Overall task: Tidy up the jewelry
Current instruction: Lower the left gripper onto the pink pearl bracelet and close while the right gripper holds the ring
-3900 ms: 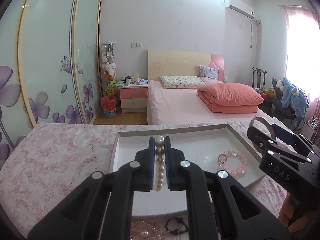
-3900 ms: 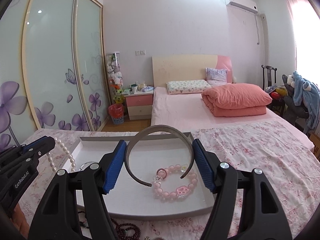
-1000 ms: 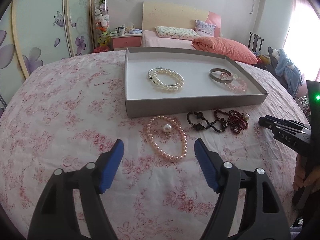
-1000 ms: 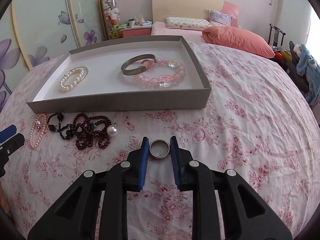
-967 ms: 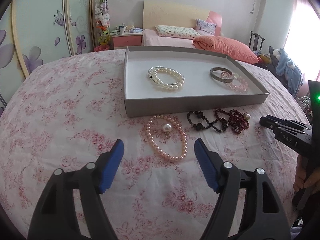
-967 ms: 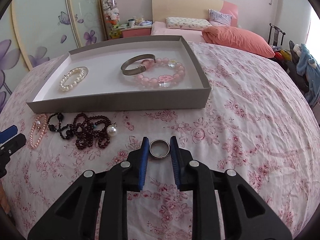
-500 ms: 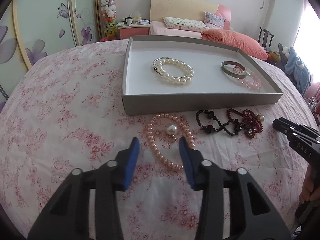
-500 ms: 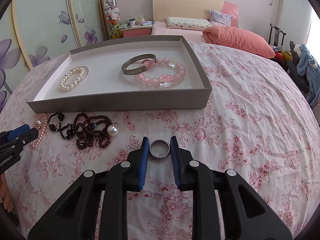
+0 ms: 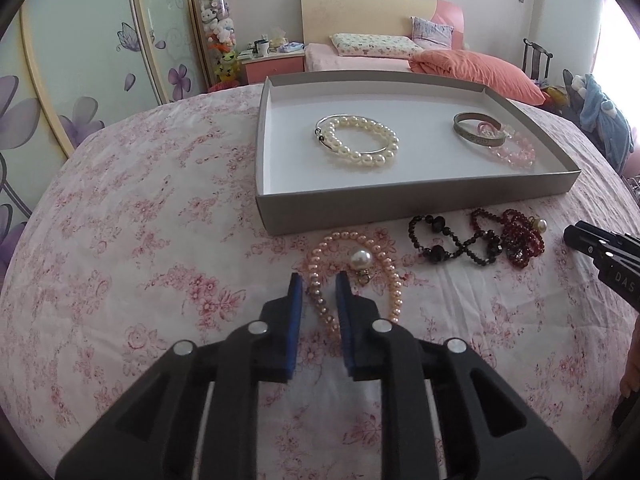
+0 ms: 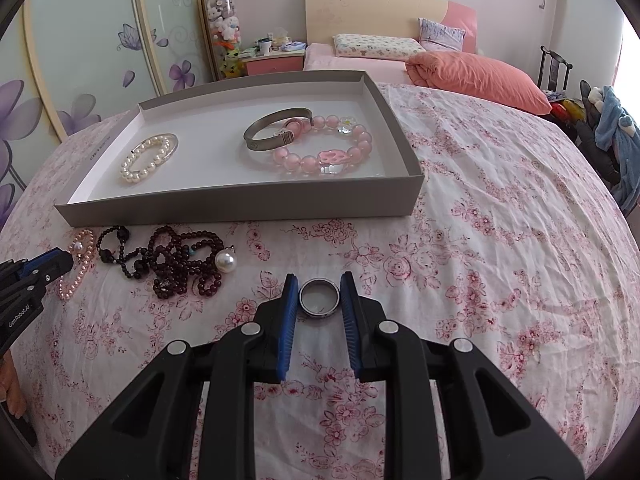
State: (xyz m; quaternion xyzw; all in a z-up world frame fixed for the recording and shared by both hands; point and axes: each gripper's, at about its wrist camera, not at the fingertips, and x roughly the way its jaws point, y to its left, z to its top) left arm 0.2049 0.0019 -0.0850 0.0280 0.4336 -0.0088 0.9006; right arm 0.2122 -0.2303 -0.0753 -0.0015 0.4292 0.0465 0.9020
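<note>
At lower centre of the left view, the left tool point(image 9: 318, 294) brackets a limp, slippery pink pearl necklace point(image 9: 354, 276) on the floral worktop point(image 9: 140, 240), not yet clamped; pinch several beads. The right tool point(image 10: 319, 298) grips a hard, smooth ring point(image 10: 319, 297) by its rim.

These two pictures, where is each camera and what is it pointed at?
Left wrist: sits on the left gripper, looking along its fingers at the pink necklace between them on the bedspread; the right gripper and a bit of hand show at the right edge.
Right wrist: sits on the right gripper, looking at the ring between its fingers; the left gripper shows at the left edge.
Both share the tray, dark beads and bed.
</note>
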